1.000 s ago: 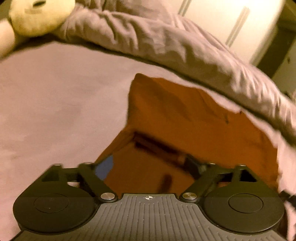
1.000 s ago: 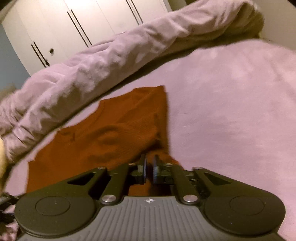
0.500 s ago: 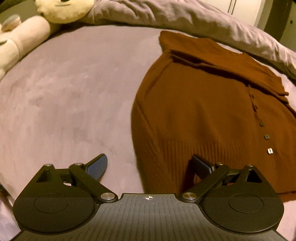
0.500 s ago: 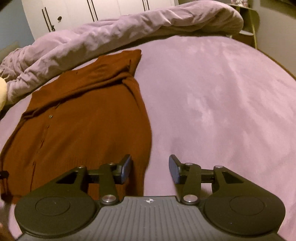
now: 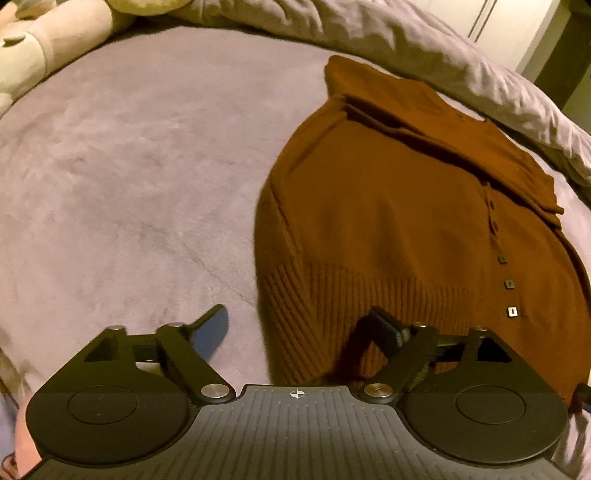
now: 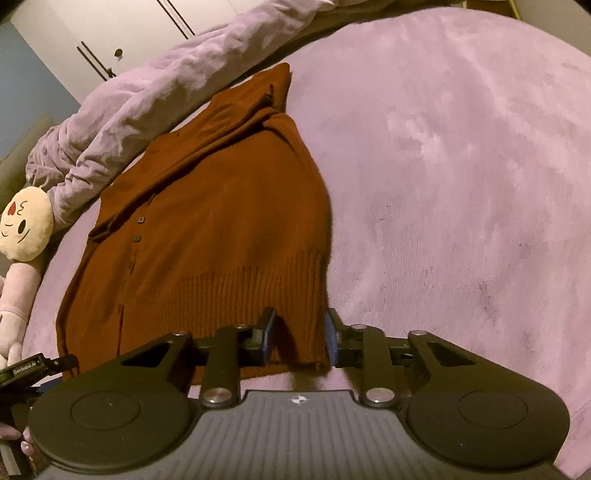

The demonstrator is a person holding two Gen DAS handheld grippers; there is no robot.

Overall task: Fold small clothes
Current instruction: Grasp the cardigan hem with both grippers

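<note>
A rust-brown knit cardigan with a row of small buttons lies flat on the mauve bed cover, its ribbed hem toward me. It also shows in the right wrist view. My left gripper is open at the hem's left corner, one finger on the bed cover and one over the knit. My right gripper is open with the hem's right corner between its fingers, not clamped.
A crumpled mauve duvet lies along the far side behind the cardigan. A cream plush toy sits at the left. White wardrobe doors stand beyond the bed. The other gripper's tip shows at the lower left.
Both grippers held the cardigan a second ago, opened and let it drop flat. They have since pulled back to the hem corners; the right fingers now straddle the right corner.
</note>
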